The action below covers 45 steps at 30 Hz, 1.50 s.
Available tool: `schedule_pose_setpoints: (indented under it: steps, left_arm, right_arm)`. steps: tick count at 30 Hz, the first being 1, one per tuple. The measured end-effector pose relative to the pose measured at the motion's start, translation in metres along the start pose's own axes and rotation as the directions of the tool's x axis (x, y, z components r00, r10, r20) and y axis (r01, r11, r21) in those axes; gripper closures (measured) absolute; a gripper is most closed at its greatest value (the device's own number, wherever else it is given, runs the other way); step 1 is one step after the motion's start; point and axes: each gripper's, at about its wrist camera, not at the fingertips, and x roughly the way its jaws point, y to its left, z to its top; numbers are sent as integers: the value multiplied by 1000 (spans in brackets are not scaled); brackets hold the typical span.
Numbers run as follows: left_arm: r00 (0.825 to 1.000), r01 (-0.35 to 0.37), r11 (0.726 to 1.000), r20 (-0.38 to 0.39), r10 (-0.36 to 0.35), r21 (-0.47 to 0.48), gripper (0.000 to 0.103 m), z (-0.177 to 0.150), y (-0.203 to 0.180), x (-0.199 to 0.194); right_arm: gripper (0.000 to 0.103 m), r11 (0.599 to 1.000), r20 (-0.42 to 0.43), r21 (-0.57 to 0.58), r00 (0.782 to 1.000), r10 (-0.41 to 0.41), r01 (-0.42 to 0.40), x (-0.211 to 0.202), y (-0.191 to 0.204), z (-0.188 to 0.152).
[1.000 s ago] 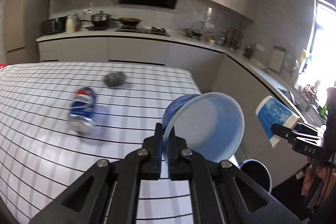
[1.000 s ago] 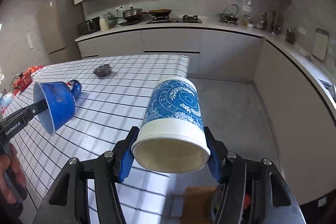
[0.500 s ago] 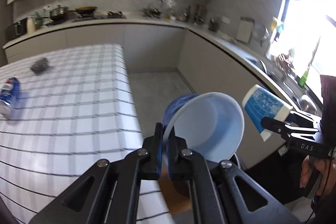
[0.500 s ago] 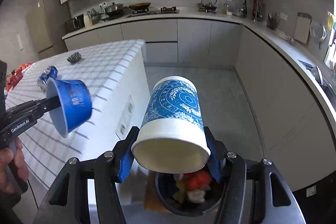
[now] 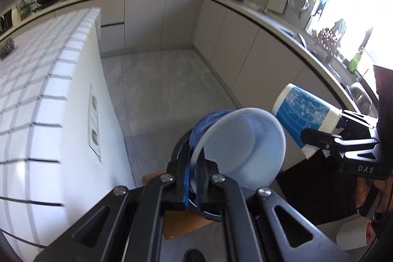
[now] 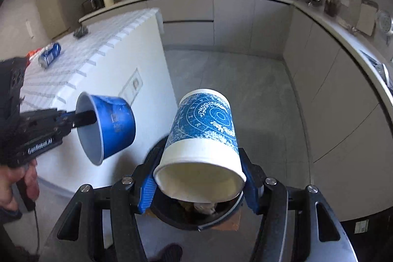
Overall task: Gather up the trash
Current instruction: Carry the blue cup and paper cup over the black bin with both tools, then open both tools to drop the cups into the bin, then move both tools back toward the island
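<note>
My left gripper (image 5: 194, 171) is shut on the rim of a blue paper bowl (image 5: 243, 144) and holds it above a black trash bin (image 5: 181, 151) on the floor; the bowl also shows in the right wrist view (image 6: 110, 127). My right gripper (image 6: 199, 178) is shut on a blue-and-white paper cup (image 6: 203, 134), held on its side over the bin (image 6: 196, 220), which has trash inside. The cup also shows in the left wrist view (image 5: 304, 114). A blue soda can (image 6: 49, 55) lies on the tiled island.
The white tiled island (image 5: 36, 80) stands to the left, with a steel scourer (image 6: 81, 31) on it. Grey cabinets and a counter (image 5: 245, 41) run along the back and right. The bin stands on a brown mat (image 5: 181, 222) on the grey floor.
Both grippers have moved off the island to the right and tilted down. The bowl and the cup are now over the trash bin on the floor.
</note>
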Motion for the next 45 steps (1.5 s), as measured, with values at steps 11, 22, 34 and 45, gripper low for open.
schedule_pose_setpoints:
  steps: [11,22,34,45]
  left_arm:
    - [992,-7,1000,-126,8,7,99,-30,-11,59]
    - [976,-167,986,-146,162,-16,4,-45,4,82]
    - [978,-180,983,-109,176,-29,2,-42,-2,72]
    - [987,-158,987,-30,157,-37,1,-28,-20,28]
  right_arm:
    - [42,988,-163,-109,982,93,-111,77,-15,-36]
    - [0,984,-178,-129,979,103,-127,121,-48,-47]
    - [0,998,-121,-64,993,7,-15,100,-57,-38]
    - [0,998,-50,1,997,-61,61,53,-47,-28]
